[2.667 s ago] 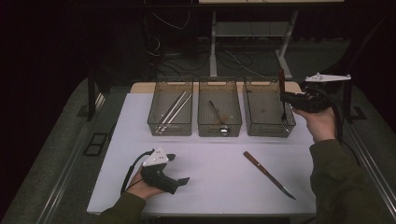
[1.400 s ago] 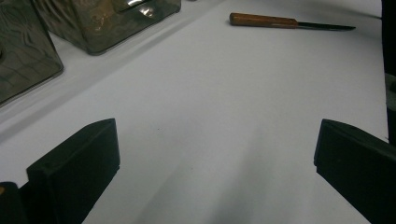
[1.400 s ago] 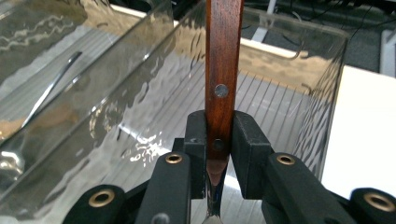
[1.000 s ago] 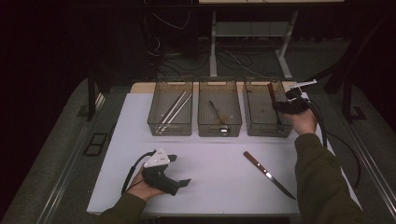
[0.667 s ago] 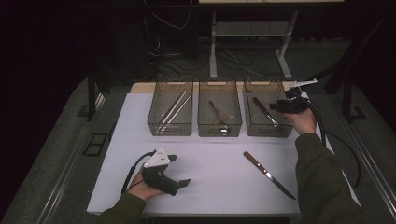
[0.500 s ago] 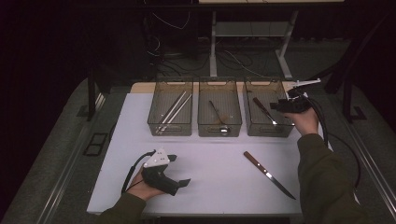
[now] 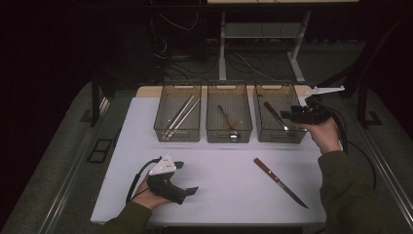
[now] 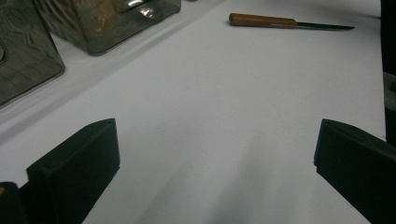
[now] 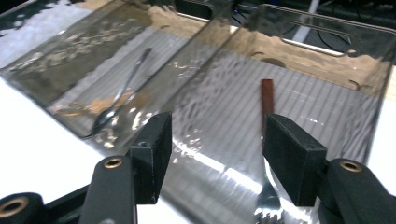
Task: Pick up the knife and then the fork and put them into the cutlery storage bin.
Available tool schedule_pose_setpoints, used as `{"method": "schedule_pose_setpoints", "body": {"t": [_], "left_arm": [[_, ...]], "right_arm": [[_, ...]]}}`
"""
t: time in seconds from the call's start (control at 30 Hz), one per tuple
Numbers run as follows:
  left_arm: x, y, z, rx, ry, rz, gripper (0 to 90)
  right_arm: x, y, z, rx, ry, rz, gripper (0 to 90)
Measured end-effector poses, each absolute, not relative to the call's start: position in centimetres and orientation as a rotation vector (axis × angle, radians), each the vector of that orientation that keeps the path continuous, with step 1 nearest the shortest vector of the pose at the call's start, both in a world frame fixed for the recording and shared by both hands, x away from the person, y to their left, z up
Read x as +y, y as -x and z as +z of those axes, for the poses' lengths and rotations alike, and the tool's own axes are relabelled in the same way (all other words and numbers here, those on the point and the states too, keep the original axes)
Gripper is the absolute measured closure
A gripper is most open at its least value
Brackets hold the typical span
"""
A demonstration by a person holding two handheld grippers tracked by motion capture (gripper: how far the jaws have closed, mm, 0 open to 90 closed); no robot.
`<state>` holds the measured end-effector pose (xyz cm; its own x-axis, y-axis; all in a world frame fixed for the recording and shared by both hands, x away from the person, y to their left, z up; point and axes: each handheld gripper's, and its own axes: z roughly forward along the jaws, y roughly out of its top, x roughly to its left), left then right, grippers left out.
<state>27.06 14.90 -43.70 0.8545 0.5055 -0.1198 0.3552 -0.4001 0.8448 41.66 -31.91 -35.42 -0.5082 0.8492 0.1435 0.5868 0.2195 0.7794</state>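
I can read no text, label, brand, number or sign anywhere on the bins, cutlery, tabletop or grippers.

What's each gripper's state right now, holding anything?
Left gripper: open, empty, over the white table.
Right gripper: jaws just opened, empty; fork lies in the bin.

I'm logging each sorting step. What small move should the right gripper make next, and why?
Probably swing the right gripper, jaws just opened and empty, toward the knife on the table: the fork already lies in the right bin, and only the knife remains unsorted.
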Motion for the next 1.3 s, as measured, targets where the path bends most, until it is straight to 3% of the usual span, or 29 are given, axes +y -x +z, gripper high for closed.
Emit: {"method": "schedule_pose_setpoints", "body": {"t": [0.43,1.17,1.3], "left_arm": [[14.9,-27.1,-43.8,0.630,-2.033,0.189,0.0],[15.1,-27.1,-43.7,0.620,-2.051,0.193,0.0],[15.1,-27.1,-43.7,0.621,-2.050,0.194,0.0]], "right_arm": [[-31.3,-37.3,-35.6,2.227,-1.279,1.236,31.3],[-30.7,-31.4,-38.7,2.324,-1.199,1.256,31.5],[-30.6,-30.7,-39.2,2.362,-1.177,1.253,36.6]]}}
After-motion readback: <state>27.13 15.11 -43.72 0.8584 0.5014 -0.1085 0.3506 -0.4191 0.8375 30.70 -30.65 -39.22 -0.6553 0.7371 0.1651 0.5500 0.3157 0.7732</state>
